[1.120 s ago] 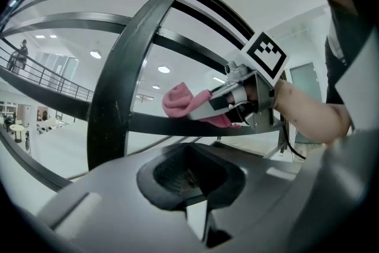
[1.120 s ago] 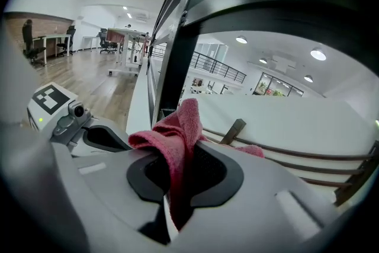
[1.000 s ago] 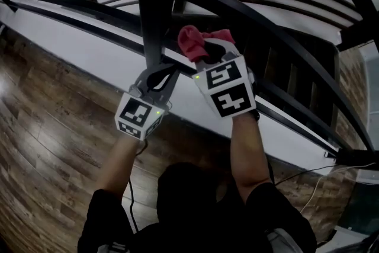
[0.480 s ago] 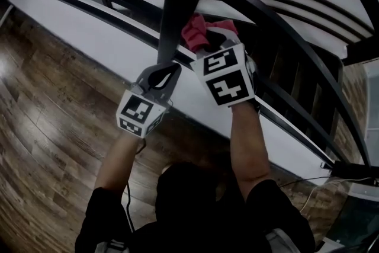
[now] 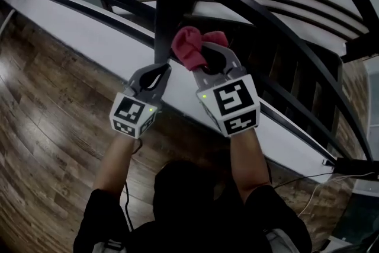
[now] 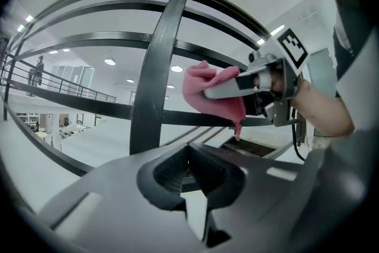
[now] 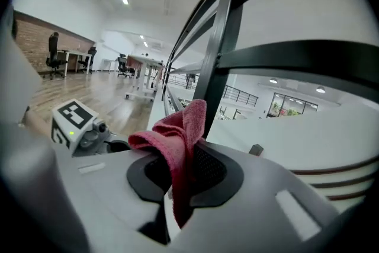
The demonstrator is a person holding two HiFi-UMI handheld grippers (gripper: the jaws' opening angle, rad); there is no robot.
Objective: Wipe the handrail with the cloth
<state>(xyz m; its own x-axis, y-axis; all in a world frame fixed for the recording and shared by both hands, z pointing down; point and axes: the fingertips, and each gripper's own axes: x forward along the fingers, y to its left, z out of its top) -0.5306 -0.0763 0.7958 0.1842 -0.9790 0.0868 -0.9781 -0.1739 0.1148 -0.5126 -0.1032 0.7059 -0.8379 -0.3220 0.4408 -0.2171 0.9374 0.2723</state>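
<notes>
A black metal handrail point(image 5: 278, 32) curves across the head view, with a broad upright post point(image 5: 173, 3) in front of me. My right gripper point(image 5: 203, 55) is shut on a red cloth point(image 5: 188, 44), which is bunched against the post's right side. In the right gripper view the cloth point(image 7: 177, 139) hangs from between the jaws, beside the post point(image 7: 216, 50). To the left of the post, just below it, my left gripper point(image 5: 155, 71) is shut with nothing in it. The left gripper view shows the post point(image 6: 155, 80), the cloth point(image 6: 210, 92) and the right gripper point(image 6: 249, 83).
A white ledge point(image 5: 89, 38) runs under the railing, and the wooden floor point(image 5: 41, 127) lies on my side of it. Dark stair treads point(image 5: 296, 68) show beyond the bars. A white cable point(image 5: 308, 178) lies at the lower right. Desks and chairs point(image 7: 59, 59) stand far off.
My right gripper has drawn back and down with the cloth, which now sits lower and closer to the post. The left gripper has shifted slightly left and stays shut.
</notes>
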